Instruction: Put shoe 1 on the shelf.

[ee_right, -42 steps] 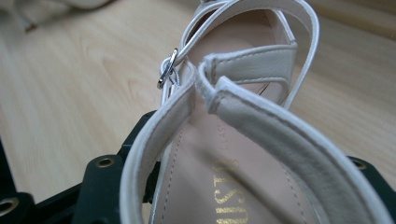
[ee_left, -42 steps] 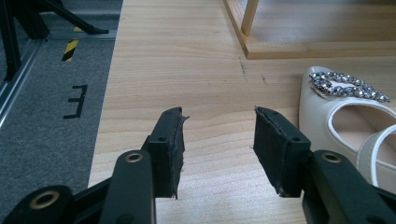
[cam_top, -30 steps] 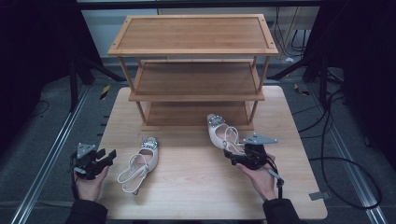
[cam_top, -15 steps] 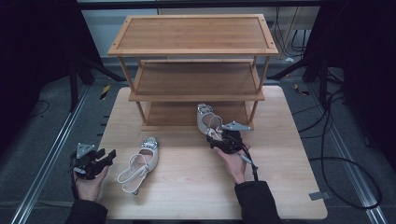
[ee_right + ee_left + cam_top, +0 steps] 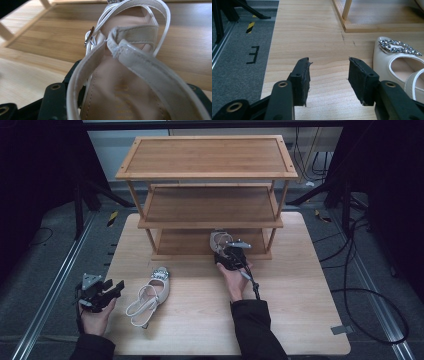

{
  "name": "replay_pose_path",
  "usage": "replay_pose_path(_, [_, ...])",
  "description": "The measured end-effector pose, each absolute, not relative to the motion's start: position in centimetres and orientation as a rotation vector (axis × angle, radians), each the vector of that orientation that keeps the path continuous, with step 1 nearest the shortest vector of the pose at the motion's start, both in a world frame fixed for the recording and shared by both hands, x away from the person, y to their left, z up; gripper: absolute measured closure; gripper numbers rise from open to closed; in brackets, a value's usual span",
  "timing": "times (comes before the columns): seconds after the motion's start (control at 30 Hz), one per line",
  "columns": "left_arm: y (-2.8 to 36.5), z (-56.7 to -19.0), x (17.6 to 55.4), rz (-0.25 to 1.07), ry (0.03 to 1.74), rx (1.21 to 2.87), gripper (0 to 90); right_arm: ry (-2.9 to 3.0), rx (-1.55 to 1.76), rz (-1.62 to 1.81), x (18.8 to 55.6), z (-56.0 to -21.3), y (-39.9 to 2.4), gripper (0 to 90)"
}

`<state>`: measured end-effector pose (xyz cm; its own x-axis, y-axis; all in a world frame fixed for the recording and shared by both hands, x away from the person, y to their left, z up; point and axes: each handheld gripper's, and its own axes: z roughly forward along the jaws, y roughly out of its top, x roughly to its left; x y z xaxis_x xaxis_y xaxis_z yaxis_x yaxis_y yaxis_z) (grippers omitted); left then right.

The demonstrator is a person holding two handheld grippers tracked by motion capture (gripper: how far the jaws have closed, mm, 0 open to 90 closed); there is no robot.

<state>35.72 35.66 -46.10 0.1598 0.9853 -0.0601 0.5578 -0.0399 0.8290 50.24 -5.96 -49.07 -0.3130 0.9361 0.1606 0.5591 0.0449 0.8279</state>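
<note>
Even overhead light on the table (image 5: 300, 320); dark surroundings; the near shoe (image 5: 130, 82) is blurred close to the lens.

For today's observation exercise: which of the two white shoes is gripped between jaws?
The shoe at the rack's bottom shelf, held by the right gripper; the other shoe lies free on the table.

high: overhead, forward-down – gripper views: low, close | shared: table (image 5: 200, 330), rack (image 5: 210, 215)
</note>
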Motion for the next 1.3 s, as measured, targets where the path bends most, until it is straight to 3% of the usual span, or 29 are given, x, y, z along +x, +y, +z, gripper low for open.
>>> replay_pose_path(0.23, [35.7, -46.1, 35.7, 0.729, 1.491, 1.696, 51.0, 1.94, 1.448, 1.124, 50.5, -49.1, -5.5, 35.4])
replay_pose_path(0.3, [35.7, -46.1, 35.7, 0.728, 1.493, 1.694, 51.0, 1.947, 1.436, 1.148, 50.4, -49.3, -5.5, 27.6])
replay_pose_path(0.53, [35.7, -46.1, 35.7, 0.73, 1.495, 1.698, 51.0, 1.958, 1.371, 1.151, 49.6, -48.7, -6.1, 19.3])
replay_pose_path(0.77, [35.7, -46.1, 35.6, 0.733, 1.499, 1.702, 51.0, 1.948, 1.286, 1.208, 47.3, -46.2, -7.1, 18.9])
replay_pose_path(1.13, [35.7, -46.3, 35.6, 0.739, 1.503, 1.71, 50.9, 2.0, 1.277, 1.273, 43.0, -48.1, -9.2, 32.2])
replay_pose_path(1.3, [35.7, -46.2, 35.6, 0.737, 1.501, 1.705, 51.2, 2.049, 1.304, 1.226, 43.4, -49.8, -9.0, 44.4])
